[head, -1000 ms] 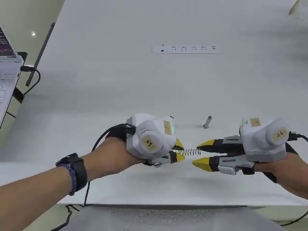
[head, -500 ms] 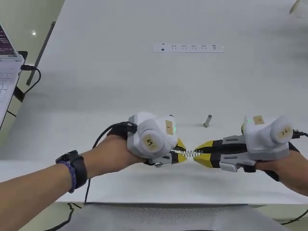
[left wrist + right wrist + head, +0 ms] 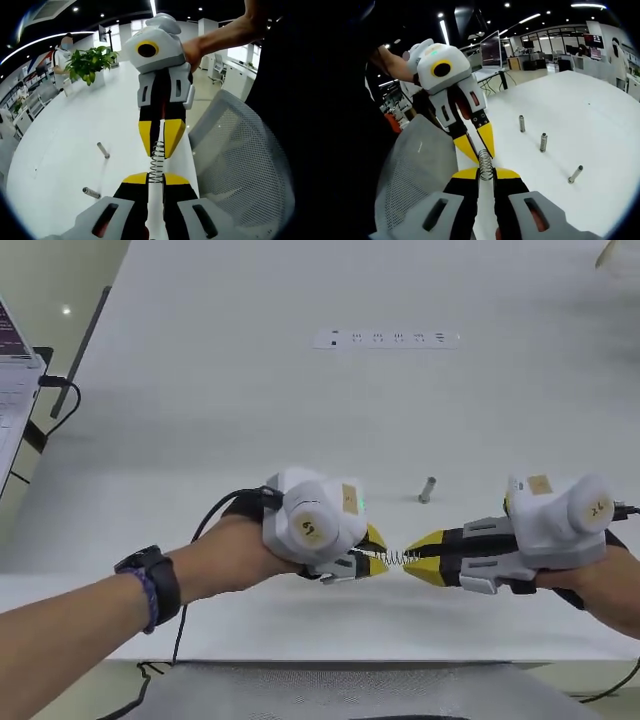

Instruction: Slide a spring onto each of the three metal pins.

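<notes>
So right now we've got both tools nose to nose over the near edge of the white table (image 3: 200, 390), with the spring (image 3: 399, 558) held sideways between them. The left gripper (image 3: 374, 561) has its yellow jaws pinched almost together on the left end of the spring. The right gripper (image 3: 424, 558) is squeezed onto the right end the same way, with just a sliver of gap at its tips. We can't tell if there's a pin running inside the spring, it's too small to make out. One pin (image 3: 427, 490) sits on the table just beyond the spring and a bit to its right, and the power strip (image 3: 386, 338) lies well beyond the spring. In the right gripper view a second pin (image 3: 543, 142) and a third pin (image 3: 522, 123) sit on the table to the right of the spring. Both look ribbed, but we can't say for sure what's on them.
</notes>
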A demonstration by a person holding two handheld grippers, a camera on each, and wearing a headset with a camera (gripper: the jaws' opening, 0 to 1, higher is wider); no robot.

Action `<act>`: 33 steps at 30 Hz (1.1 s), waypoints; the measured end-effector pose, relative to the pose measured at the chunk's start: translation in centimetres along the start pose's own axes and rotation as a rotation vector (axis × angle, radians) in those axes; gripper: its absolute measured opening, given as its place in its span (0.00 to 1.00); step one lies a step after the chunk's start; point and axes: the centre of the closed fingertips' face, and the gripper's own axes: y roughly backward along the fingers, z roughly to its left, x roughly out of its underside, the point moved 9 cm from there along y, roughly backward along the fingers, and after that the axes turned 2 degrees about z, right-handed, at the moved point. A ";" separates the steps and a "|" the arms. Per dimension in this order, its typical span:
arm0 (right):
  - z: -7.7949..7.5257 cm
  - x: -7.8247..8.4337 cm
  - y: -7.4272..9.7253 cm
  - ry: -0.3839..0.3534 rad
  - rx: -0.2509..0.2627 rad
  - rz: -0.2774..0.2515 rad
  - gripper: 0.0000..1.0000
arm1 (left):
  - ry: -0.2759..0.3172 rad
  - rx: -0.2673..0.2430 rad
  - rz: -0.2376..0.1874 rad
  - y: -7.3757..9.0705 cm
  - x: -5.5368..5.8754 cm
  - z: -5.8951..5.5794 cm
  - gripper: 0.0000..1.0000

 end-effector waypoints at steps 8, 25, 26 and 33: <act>0.1 -1.9 0.9 0.058 0.008 0.040 0.08 | 0.000 -0.007 -0.019 -0.2 -0.7 0.4 0.02; -1.0 -8.3 4.0 0.287 0.024 0.190 0.08 | 0.080 -0.101 -0.206 1.2 -3.9 2.7 0.01; -1.0 -8.6 4.1 0.297 0.024 0.194 0.08 | 0.082 -0.105 -0.213 1.3 -4.0 2.8 0.01; -1.4 -9.9 4.8 0.335 0.021 0.215 0.08 | 0.093 -0.133 -0.253 2.0 -4.7 3.3 0.01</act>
